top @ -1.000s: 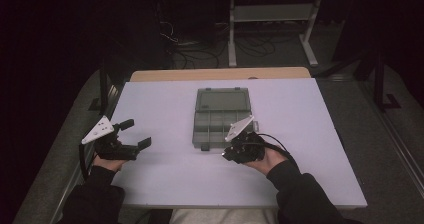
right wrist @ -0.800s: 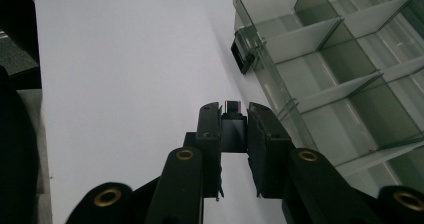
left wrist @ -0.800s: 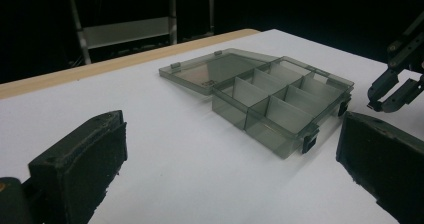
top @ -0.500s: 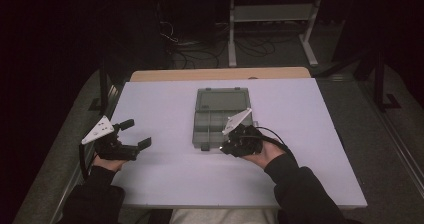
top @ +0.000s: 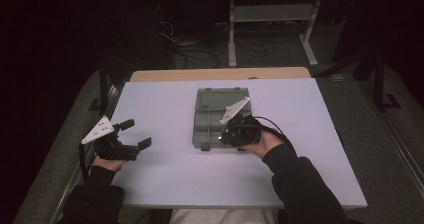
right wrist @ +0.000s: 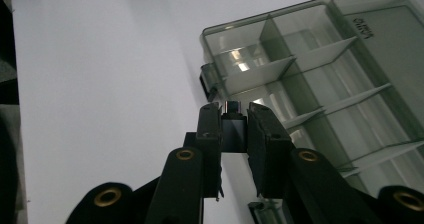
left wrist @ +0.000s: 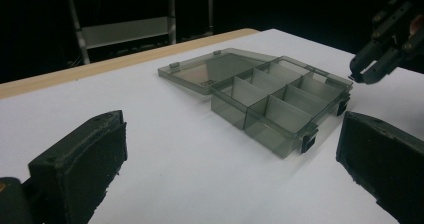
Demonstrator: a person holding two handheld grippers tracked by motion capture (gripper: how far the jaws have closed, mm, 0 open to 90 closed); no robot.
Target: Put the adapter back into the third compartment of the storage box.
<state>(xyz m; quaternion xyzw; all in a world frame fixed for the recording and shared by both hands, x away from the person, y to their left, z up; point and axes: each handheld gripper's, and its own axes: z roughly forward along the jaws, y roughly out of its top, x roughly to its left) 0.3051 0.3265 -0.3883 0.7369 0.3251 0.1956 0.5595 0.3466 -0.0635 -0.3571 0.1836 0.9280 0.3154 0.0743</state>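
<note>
An open, smoky-clear compartment box (top: 207, 129) lies mid-table with its lid folded flat on the far side. Its dividers and empty cells (left wrist: 270, 91) show in the left gripper view. My right gripper (top: 223, 136) hovers over the box's near right corner. Its jaws (right wrist: 234, 121) are shut on a small black block with a metal tip (right wrist: 233, 131), just beside the box's corner cell (right wrist: 300, 69). My left gripper (top: 136, 134) rests at the table's left, open with nothing between its jaws (left wrist: 232, 134). The right gripper (left wrist: 362, 71) also appears at the far right of that view.
The white table top (top: 165, 184) has a wooden strip (top: 220, 74) along its far edge. Behind it stand a metal frame (top: 270, 19) and loose cables on the dark floor.
My right gripper has moved a little left and away from the person, over the box's near edge, still holding the block. The left gripper has stayed put.
</note>
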